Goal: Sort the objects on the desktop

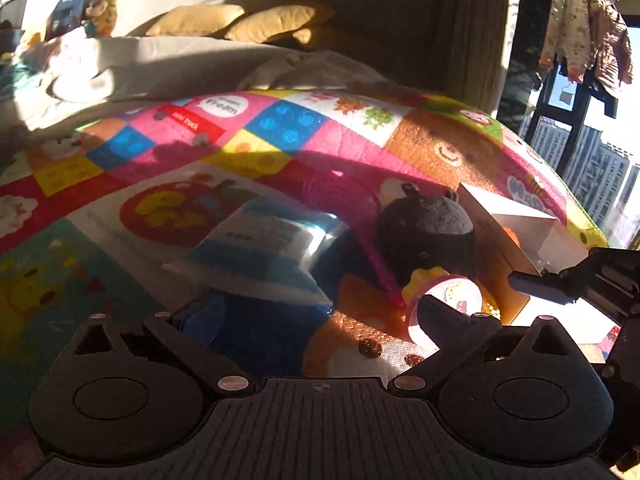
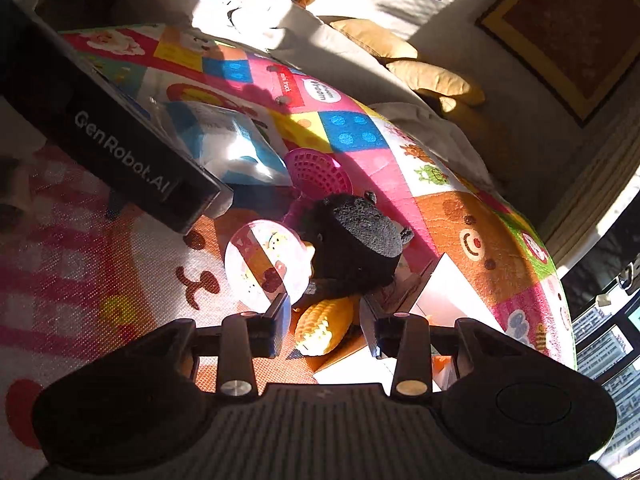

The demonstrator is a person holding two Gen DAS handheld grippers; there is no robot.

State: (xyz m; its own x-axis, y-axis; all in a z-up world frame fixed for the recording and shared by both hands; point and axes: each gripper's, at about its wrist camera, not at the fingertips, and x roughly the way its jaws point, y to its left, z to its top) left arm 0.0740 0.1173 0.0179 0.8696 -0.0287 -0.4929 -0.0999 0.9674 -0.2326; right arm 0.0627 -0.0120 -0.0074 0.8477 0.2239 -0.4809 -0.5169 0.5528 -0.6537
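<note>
Right wrist view: I'm seeing my right fingers point(image 2: 325, 322) straddling, not pinching, the toy corn point(image 2: 326, 326) at six o'clock; left fingers point(image 1: 304, 320) spreading wide, holding nothing.

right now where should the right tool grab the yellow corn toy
Grip the yellow corn toy across its narrow width at mid-length, coming from above on the near side. It lies flat, its long axis roughly along the right tool, and the black plush crowds its far end.

This is a home living room. A sofa point(image 1: 200, 68) with yellow cushions point(image 1: 276, 22) stands behind a colourful children's play mat point(image 1: 320, 136)
</note>
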